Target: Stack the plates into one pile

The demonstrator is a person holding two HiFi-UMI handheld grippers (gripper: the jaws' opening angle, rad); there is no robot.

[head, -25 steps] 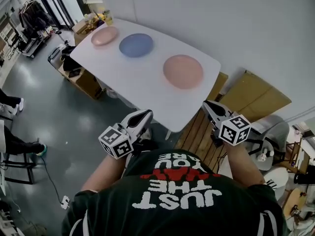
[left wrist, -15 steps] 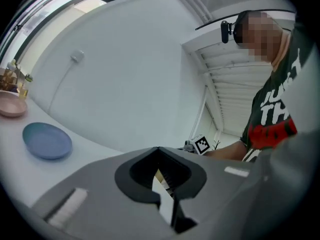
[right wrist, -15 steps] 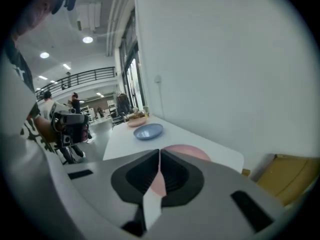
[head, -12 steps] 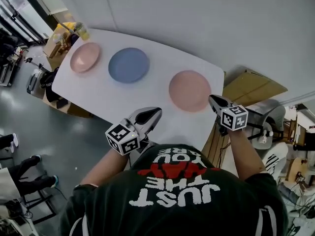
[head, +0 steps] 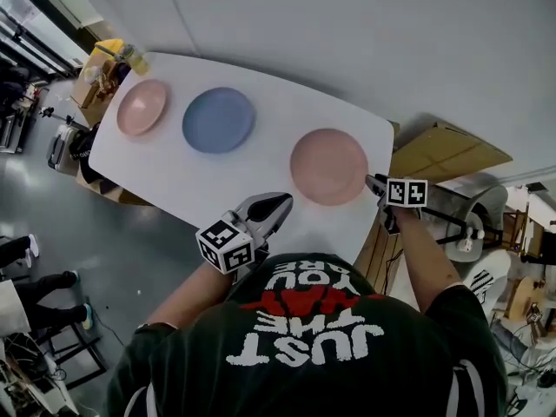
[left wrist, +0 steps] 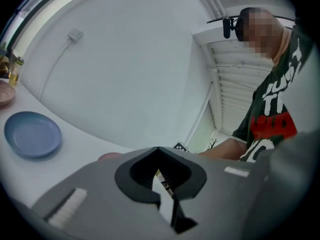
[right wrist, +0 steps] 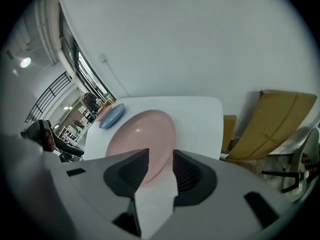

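Note:
On the white table (head: 252, 176) lie three plates in a row: a small pink plate (head: 142, 108) at the far left, a blue plate (head: 219, 120) beside it, and a larger pink plate (head: 329, 166) on the right. My right gripper (head: 374, 182) is at this larger plate's right rim. In the right gripper view the jaws (right wrist: 160, 156) are opening, and the pink plate (right wrist: 142, 134) shows in the gap, with neither pad pressing on it. My left gripper (head: 283, 202) hovers shut and empty over the table's near edge, and it sees the blue plate (left wrist: 32, 134).
Flat cardboard (head: 452, 156) leans beyond the table's right end, with a chair (head: 473, 215) near it. A cart with bottles (head: 109, 63) stands at the table's left end. A white wall runs behind the table. A person's legs (head: 26, 281) show on the floor at the left.
My right gripper has come forward from beyond the table's corner to the larger pink plate's rim. The left gripper has moved over the table's near edge. The head view has swung left.

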